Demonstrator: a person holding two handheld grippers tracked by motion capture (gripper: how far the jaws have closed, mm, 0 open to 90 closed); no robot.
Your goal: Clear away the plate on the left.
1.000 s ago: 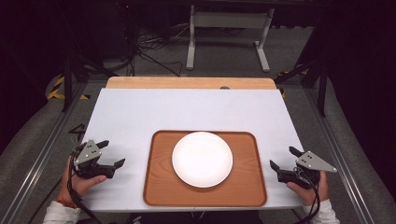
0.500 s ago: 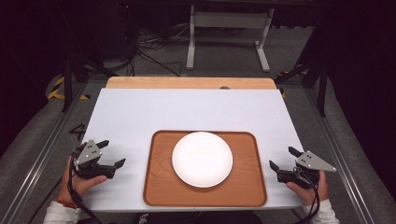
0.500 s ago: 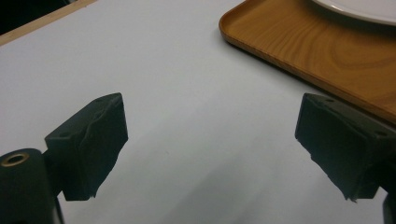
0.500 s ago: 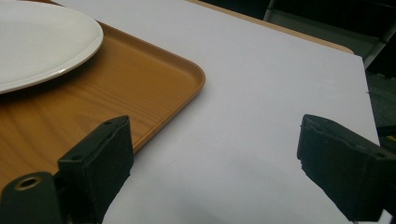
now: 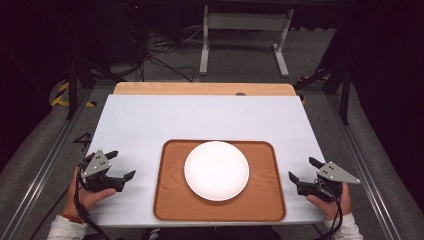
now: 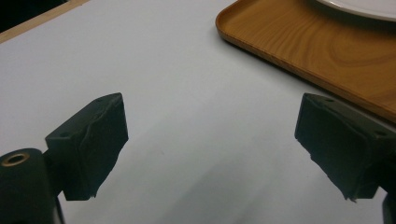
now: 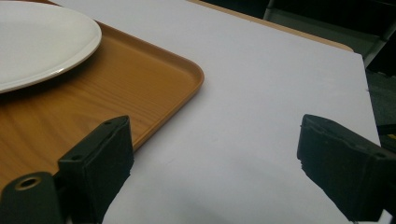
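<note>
Nothing has shifted in the last second, so the work looks not yet begun. On the desk (image 5: 150,125), the tray (image 5: 172,200) sits lower centre, bearing the plate (image 5: 216,170). Left gripper (image 5: 121,165) and right gripper (image 5: 303,170) flank it, fingers (image 6: 88,144) spread wide, empty.

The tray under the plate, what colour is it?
The tray is orange-brown with a wood grain pattern; the white plate sits on it. The high view shows it best.

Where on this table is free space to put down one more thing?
The white table is bare between the tray and its far wooden edge. Narrow bare strips lie beside the tray, where the left tool and right tool wait. The plate fills the tray's middle.
</note>
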